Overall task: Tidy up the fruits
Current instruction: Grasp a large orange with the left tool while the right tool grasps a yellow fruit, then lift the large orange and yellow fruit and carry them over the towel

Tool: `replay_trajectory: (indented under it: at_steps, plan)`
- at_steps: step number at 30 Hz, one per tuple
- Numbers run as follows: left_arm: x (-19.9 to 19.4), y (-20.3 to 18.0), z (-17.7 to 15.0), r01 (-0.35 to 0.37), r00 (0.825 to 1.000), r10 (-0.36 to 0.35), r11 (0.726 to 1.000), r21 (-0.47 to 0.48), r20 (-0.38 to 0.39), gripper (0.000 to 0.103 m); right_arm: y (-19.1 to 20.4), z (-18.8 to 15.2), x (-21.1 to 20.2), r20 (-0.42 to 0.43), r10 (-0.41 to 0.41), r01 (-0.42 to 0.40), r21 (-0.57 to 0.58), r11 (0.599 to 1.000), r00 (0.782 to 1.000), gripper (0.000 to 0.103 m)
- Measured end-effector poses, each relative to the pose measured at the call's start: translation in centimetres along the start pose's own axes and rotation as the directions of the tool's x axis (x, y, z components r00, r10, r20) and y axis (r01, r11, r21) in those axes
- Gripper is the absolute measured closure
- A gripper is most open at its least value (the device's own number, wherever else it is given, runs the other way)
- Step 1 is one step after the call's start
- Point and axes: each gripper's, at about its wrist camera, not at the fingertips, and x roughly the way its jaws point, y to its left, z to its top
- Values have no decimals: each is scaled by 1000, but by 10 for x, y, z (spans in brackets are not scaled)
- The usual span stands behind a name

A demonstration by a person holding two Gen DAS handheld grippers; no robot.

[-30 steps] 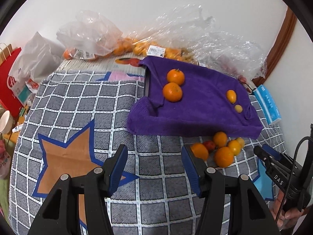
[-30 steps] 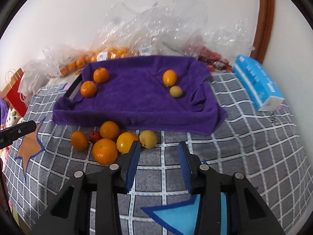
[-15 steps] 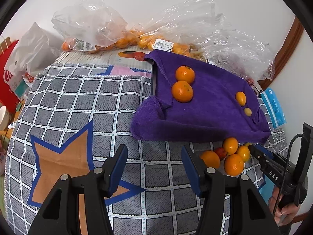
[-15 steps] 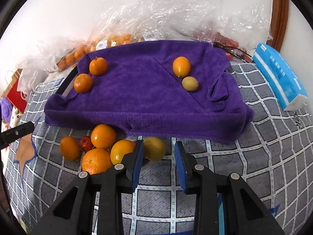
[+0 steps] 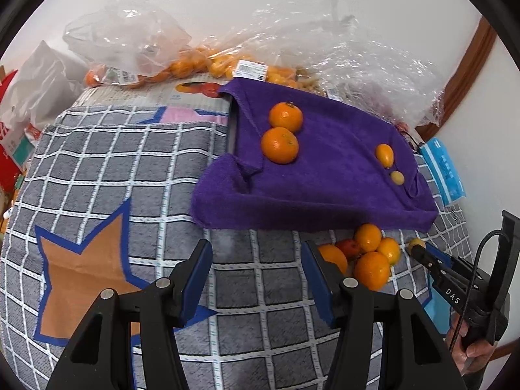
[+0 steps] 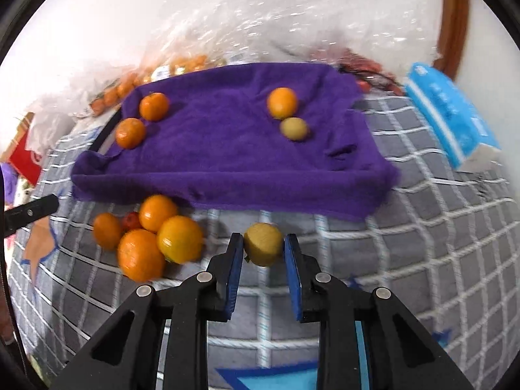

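Yellow-green fruit [image 6: 263, 247] sits clamped between right claw [image 6: 264, 253] fingers.

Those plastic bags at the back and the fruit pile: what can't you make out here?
- Plastic bags: crinkled film hides most contents, both views.
- Small red fruit: oranges cover most of it; kind unclear.
- Yellow-green fruit between right tongs: motion blur; firm contact uncertain.
- Orange: partly behind a left tongs finger.
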Motion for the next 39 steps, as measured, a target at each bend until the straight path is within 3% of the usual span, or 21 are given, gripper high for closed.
replay_trajectory:
  at_steps: [16,27,33,37,39]
  plan:
    - [27,-40,-5,85,995,-79,993,86,-67,49,-4,-11,8,16,6,-6,-10,1000,1000,77]
    - [52,-54,-12,88,989,-71,987,132,-129,49,-4,-16,5,43,10,-9,-22,1000,999,77]
    - [56,-62,-16,63,992,-43,984,168,-119,49,-4,-17,5,49,16,-15,-19,1000,999,77]
    - [57,-64,-16,61,992,-39,982,179,-120,67,-5,-17,4,46,15,-14,-15,1000,999,77]
    - [56,-61,-16,72,990,-51,983,168,-128,68,-5,-17,3,43,11,-11,-12,1000,999,77]
